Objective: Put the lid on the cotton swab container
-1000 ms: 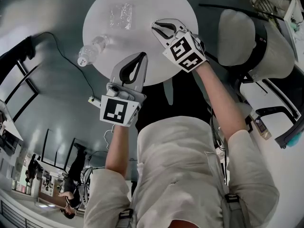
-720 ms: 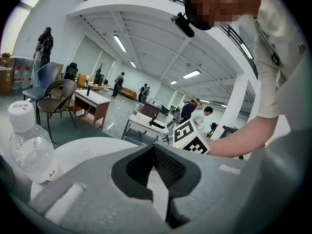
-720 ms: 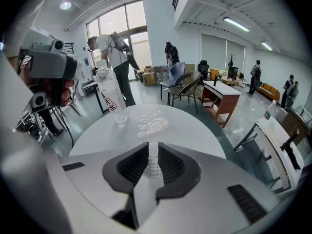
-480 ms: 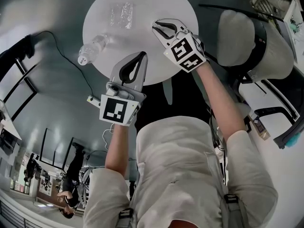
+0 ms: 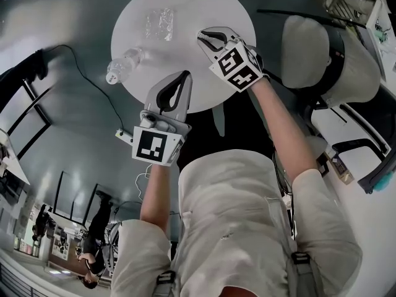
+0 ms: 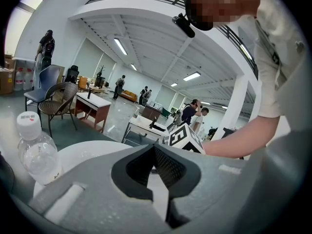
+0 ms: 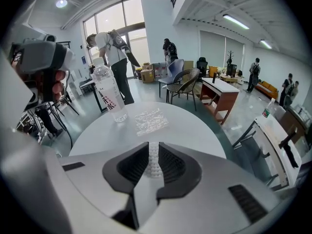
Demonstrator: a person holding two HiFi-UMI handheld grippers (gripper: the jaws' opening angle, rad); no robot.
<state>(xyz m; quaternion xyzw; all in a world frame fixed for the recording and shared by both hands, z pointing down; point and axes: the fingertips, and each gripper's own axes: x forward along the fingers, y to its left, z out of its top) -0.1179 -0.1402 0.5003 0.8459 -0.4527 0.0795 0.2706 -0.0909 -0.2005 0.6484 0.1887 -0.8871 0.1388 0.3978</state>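
Your left gripper (image 6: 154,147) is closed on nothing at the near edge of the table (image 5: 204,5). Your right gripper (image 7: 153,147), also pinched shut and empty, hovers farther in. Bare tabletop separates both from the clear, flat cotton swab container (image 5: 159,22) near the far rim.

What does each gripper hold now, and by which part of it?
The left gripper holds nothing; its jaws are together. The right gripper pinches a thin white bumpy strip by its two flat faces. What this strip is cannot be told.

Short-sleeved shirt (image 5: 229,215), perhaps beige; grey left gripper (image 5: 185,74) and right gripper (image 5: 202,35), black-and-white marker cubes (image 5: 153,146)
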